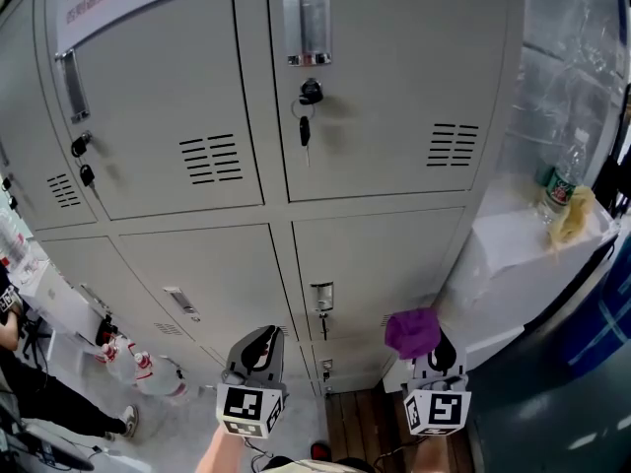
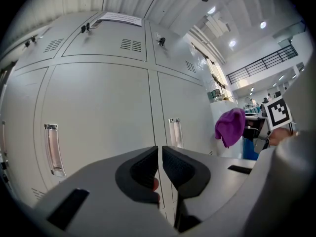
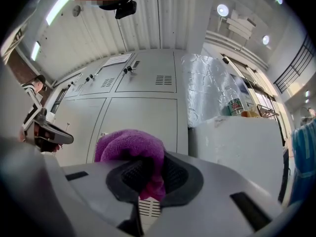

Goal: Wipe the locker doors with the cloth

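Grey metal locker doors (image 1: 380,87) fill the head view, with upper doors (image 1: 158,106) and lower doors (image 1: 212,279). My right gripper (image 1: 422,348) is shut on a purple cloth (image 1: 412,331), held low in front of the lower right door (image 1: 380,264), apart from it. The cloth (image 3: 133,149) bunches over the jaws of my right gripper (image 3: 148,174) in the right gripper view. My left gripper (image 1: 258,348) hangs low before the lower doors, jaws nearly touching and holding nothing. From the left gripper (image 2: 160,164), the purple cloth (image 2: 230,126) shows at the right.
Keys hang from a lock (image 1: 309,95) on the upper right door. A white box (image 1: 513,254) with a plastic bottle (image 1: 562,180) stands right of the lockers. Bottles (image 1: 143,363) lie on the floor at lower left, near a person's legs (image 1: 59,402).
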The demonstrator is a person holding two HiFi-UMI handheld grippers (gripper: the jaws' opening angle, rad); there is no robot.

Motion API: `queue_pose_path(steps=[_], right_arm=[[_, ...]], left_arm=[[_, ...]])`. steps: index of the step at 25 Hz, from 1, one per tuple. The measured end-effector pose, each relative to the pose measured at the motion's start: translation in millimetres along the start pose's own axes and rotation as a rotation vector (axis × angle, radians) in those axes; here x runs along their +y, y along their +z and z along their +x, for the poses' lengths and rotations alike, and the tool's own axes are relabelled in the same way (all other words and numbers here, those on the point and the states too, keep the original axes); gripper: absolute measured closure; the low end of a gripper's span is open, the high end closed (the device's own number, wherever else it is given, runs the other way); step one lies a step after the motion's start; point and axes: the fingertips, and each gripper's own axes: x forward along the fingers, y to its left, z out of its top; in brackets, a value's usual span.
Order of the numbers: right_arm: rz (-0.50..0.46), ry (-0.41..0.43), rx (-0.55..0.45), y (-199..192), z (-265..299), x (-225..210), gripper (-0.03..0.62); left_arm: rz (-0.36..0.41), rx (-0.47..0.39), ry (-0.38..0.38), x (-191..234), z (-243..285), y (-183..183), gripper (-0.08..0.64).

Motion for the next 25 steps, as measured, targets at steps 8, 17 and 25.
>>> queue_pose_path(steps=[8,17,25], right_arm=[[0.057,0.071,0.047,-22,-16,38,0.543],[0.073,0.177,0.085,-46,0,88,0.543],[0.051,0.256,0.11,-66,34,119,0.543]], left_arm=[[-0.012,0.012,0.0,-2,-4,-6,0.514],[-0.021,0.022,0.023,6,-8,-11,0.514],[-0.012,0.032,0.044,15,-9,-14,0.514]])
